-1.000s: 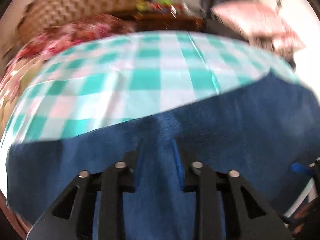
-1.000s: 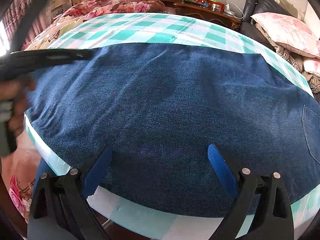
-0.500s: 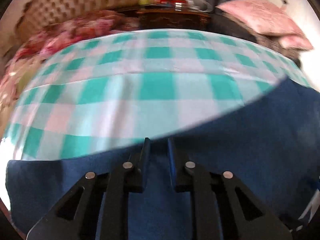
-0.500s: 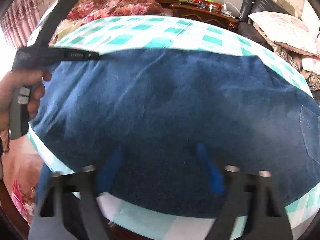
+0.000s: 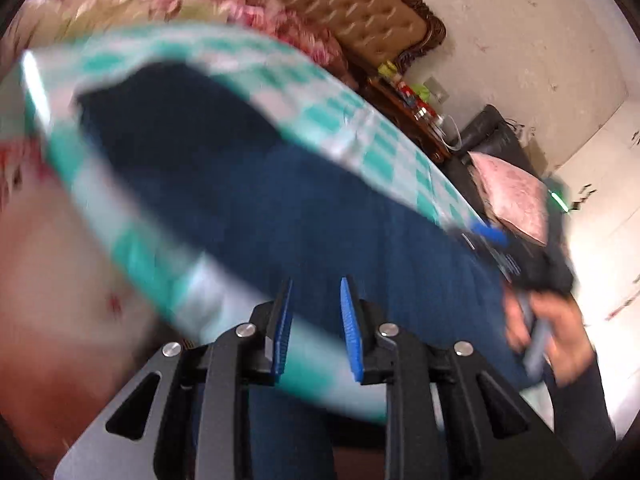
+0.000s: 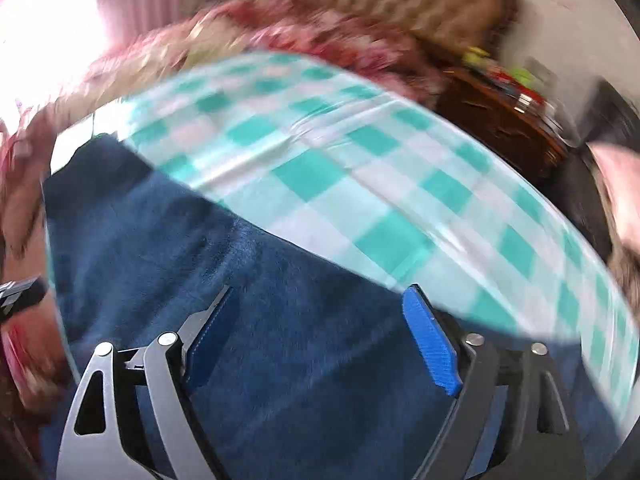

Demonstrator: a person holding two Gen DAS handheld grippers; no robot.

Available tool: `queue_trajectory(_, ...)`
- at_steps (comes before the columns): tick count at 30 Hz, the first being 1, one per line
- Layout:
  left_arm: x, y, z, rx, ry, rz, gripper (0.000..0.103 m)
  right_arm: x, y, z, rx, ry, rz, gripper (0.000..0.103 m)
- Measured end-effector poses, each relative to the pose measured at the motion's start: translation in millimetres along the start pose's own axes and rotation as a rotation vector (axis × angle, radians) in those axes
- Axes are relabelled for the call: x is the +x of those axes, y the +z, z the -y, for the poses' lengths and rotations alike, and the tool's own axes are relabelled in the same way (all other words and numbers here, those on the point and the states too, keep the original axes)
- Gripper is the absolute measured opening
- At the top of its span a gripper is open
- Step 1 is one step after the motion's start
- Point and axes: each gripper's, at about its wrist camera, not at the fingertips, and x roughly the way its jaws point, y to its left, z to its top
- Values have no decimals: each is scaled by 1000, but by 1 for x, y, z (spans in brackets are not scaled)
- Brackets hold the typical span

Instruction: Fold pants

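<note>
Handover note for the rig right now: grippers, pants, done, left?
Left gripper: open, narrow gap, nothing between the fingers, at the near edge of the pants.
Right gripper: open wide, empty, over the pants.
Pants: dark denim, spread flat on the checked cloth over the table.
Done: no fold visible. Both views are motion-blurred.
Left: grip an end and start folding.

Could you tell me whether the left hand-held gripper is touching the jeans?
Cannot tell: the left wrist view shows the left hand-held gripper open over the jeans, too blurred to judge.
</note>
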Motion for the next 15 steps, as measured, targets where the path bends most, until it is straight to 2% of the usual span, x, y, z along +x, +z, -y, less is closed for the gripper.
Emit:
queue_trajectory(1,-1,-6,-3,-21,-31,-16,23,9,5,-1,-30,5,-21,69)
queue_trajectory(2,-2,-12,-5,-44,-55,-36,23,17,10,-2,-57,10,-42,65)
queue_trajectory(4,0,-16,-6,-67,-78,-46,23,28,15,0,-86,2,-63,65)
queue_trajectory(5,4,-16,-7,-87,-105,-60,23,33,16,2,-100,7,-76,57)
queue_trajectory(6,8,-16,-8,-105,-120,-74,23,38,15,4,-106,17,-95,48)
queue_trajectory(8,17,-17,-4,-138,-171,-98,23,44,13,7,-89,68,-121,7)
queue_trajectory(9,21,-17,-3,-154,-180,-107,23,45,13,8,-74,83,-128,2)
queue_trajectory(13,38,-16,-5,-224,-187,-139,21,42,13,5,-83,70,-117,0)
queue_trajectory(14,41,-15,-5,-225,-178,-141,8,39,13,3,-89,61,-110,0)
queue_trajectory(15,41,-15,-5,-226,-172,-140,0,37,15,4,-85,58,-102,0)
